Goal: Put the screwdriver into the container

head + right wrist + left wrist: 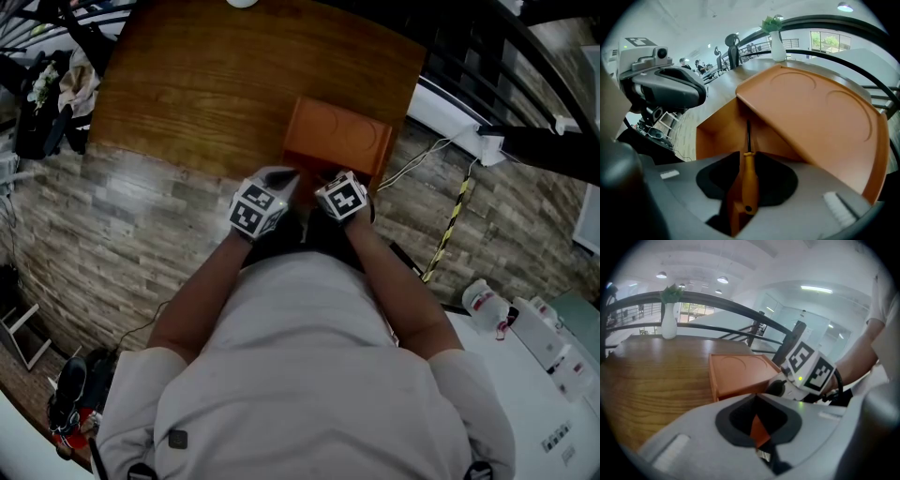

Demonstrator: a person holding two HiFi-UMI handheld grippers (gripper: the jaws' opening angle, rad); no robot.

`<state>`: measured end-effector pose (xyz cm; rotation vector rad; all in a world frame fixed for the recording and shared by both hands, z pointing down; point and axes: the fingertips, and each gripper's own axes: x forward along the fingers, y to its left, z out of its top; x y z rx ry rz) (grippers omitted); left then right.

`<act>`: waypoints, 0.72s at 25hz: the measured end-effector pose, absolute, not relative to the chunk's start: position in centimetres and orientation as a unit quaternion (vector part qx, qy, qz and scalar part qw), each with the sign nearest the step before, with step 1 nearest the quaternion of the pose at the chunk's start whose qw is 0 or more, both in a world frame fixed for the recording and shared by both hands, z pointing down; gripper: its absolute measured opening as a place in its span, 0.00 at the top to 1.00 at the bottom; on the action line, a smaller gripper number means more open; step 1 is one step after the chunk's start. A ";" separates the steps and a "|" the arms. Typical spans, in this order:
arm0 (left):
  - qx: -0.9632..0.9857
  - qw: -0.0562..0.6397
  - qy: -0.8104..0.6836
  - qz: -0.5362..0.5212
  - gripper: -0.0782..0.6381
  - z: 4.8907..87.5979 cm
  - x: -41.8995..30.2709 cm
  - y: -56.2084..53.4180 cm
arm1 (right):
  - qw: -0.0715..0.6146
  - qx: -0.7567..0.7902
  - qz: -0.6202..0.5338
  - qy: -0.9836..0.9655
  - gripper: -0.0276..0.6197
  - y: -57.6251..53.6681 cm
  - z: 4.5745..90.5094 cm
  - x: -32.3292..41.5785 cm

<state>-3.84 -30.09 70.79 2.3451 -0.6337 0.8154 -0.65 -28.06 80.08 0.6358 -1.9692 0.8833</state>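
Right gripper (746, 159): jaws stood wide apart, pads clear of the screwdriver (749, 180), which lay between them in the container's (820, 112) pulled-out drawer (717, 133), tip pointing inward. Left gripper (757, 401): jaws closed on a thin orange edge, apparently the drawer's. The container sat at the tabletop's (206, 84) near edge, toward its right corner.

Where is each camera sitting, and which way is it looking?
Head view: on the person's head, looking steeply down at the wooden table and orange container; shows shoulders, arms, left tool and right tool.
Left gripper view: rides the left tool, looking along its jaws, shut on an orange piece, across the table toward a white vase; shows the right tool.
Right gripper view: rides the right tool, looking down into the container, screwdriver between its parted jaws; shows the left tool.
Shared: all three show the orange container.
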 end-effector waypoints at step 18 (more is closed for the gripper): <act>0.899 0.240 -0.227 0.288 0.89 65.1 -4.1 -28.9 | 0.360 0.318 0.329 -0.813 0.78 -28.8 71.2 0.2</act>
